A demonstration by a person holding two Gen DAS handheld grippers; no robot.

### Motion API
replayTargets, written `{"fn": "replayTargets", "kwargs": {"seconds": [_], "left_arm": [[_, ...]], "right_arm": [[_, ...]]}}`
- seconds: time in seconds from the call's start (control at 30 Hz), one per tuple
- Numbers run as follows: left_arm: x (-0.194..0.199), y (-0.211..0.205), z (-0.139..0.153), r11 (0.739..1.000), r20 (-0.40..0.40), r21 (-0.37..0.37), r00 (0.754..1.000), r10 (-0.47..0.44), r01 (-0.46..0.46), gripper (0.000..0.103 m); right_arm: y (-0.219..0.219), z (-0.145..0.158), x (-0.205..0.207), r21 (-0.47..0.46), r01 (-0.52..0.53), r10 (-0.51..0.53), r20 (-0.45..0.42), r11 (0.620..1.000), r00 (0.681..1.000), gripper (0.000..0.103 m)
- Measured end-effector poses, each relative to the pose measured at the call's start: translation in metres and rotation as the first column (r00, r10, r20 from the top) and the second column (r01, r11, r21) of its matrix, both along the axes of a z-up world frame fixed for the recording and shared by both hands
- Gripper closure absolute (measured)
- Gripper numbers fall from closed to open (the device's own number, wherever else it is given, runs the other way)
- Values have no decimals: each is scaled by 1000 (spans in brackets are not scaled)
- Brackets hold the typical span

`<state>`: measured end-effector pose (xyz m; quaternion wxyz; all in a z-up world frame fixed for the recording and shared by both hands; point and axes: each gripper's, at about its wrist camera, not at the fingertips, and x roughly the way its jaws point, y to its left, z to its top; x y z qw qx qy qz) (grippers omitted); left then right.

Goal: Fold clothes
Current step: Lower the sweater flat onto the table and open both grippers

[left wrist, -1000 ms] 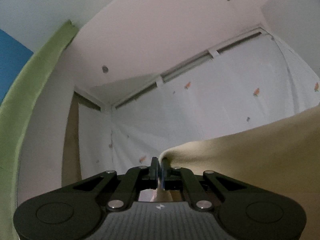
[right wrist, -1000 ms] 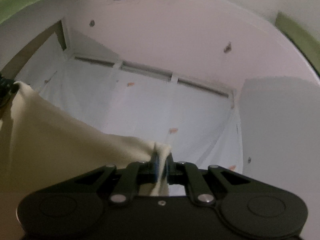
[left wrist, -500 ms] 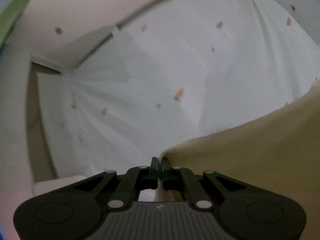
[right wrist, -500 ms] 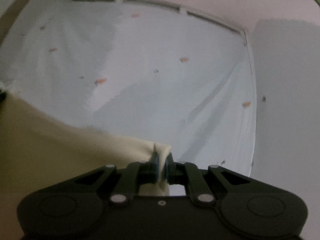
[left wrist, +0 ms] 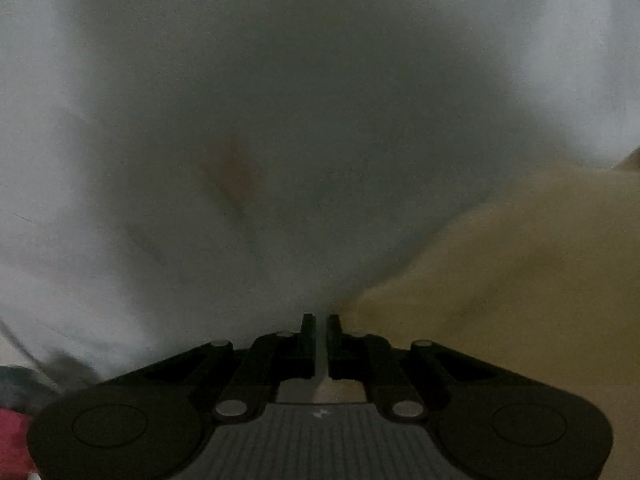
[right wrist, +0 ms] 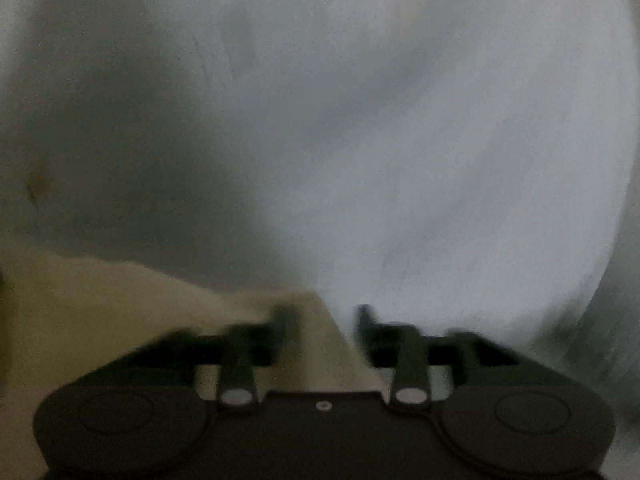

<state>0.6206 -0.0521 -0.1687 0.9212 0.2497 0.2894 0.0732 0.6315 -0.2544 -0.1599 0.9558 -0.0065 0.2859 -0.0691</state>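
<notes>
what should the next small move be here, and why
Probably open the left tongs too. The right tongs already stand apart, with the cream garment loose between them, low against the white sheet. The left ones show only a thin slit, and whether they still pinch the edge is unclear.

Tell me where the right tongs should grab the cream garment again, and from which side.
Grip the pointed corner of the cream garment, now lying between the open right tongs. Come straight in from behind it, since the cloth spreads away to the left over the white sheet.
</notes>
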Motion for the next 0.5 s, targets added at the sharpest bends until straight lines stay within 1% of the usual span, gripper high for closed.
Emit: {"fn": "replayTargets", "kwargs": {"seconds": [0.03, 0.07, 0.1, 0.17, 0.2, 0.23, 0.3, 0.33, 0.4, 0.5], "left_arm": [[6, 1, -17, 1000, -49, 11, 999, -11, 12, 99], [12, 2, -34, 999, -99, 21, 995, -22, 24, 83], [10, 5, -38, 1000, -124, 7, 992, -26, 27, 69], [-8, 13, -26, 998, -135, -57, 991, -22, 15, 63], [-16, 17, -20, 996, -140, -89, 990, -21, 9, 60], [-25, 21, -14, 993, -145, -121, 989, -20, 2, 55], [-42, 30, -2, 983, -156, -184, 988, -18, -11, 49], [-51, 34, 4, 976, -162, -215, 987, -17, -18, 48], [-68, 42, 16, 960, -173, -277, 985, -17, -32, 40], [-111, 36, 23, 947, -217, -318, 976, -25, -46, 36]], "right_arm": [[-5, -14, 12, 23, 29, -27, -80, 999, 996, 63], [-9, -25, 19, 49, 56, -49, -135, 997, 990, 61], [-14, -25, 13, 81, 65, -55, -122, 995, 991, 58], [-21, -12, -10, 99, 44, -38, -64, 994, 997, 37], [-24, -4, -24, 89, 35, -30, -51, 995, 998, 35], [-28, 4, -39, 84, 26, -23, -41, 996, 999, 33], [-39, 17, -74, 93, 19, -15, -41, 995, 999, 31], [-46, 20, -95, 92, 31, -26, -55, 995, 998, 30], [-61, 25, -136, 90, 55, -47, -85, 994, 995, 27], [-83, 24, -202, 76, 95, -81, -167, 993, 983, 26]]}}
